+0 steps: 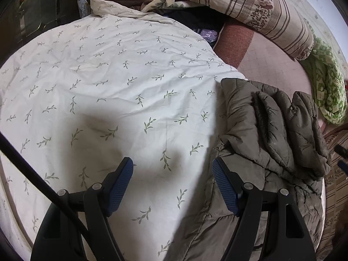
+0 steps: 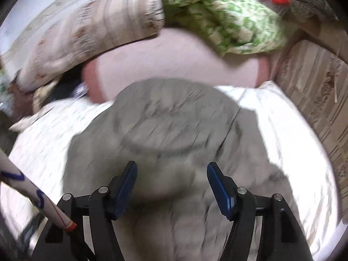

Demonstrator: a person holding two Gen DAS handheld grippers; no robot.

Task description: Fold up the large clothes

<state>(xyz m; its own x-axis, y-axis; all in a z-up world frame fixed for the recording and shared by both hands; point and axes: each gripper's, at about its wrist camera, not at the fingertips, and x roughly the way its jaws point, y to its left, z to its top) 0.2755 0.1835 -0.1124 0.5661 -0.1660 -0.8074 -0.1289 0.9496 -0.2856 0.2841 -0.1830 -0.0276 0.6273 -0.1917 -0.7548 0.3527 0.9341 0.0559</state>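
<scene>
Both wrist views above jacket [image 1: 271, 130]

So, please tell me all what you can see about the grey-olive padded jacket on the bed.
The padded jacket is olive-grey, quilted, of puffy, slightly shiny fabric. It lies crumpled, partly folded on itself, on the leaf-print sheet, a bulky roll on top. The left gripper and right gripper are both open above it, holding nothing. The right view is blurred, so details there are unclear.

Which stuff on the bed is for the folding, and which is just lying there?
For the folding:
- olive quilted jacket
- left hand-held gripper, open
- right hand-held gripper, open

Just lying about:
- leaf-print sheet under the jacket
- striped pillow
- green patterned cloth
- pink cushion
</scene>
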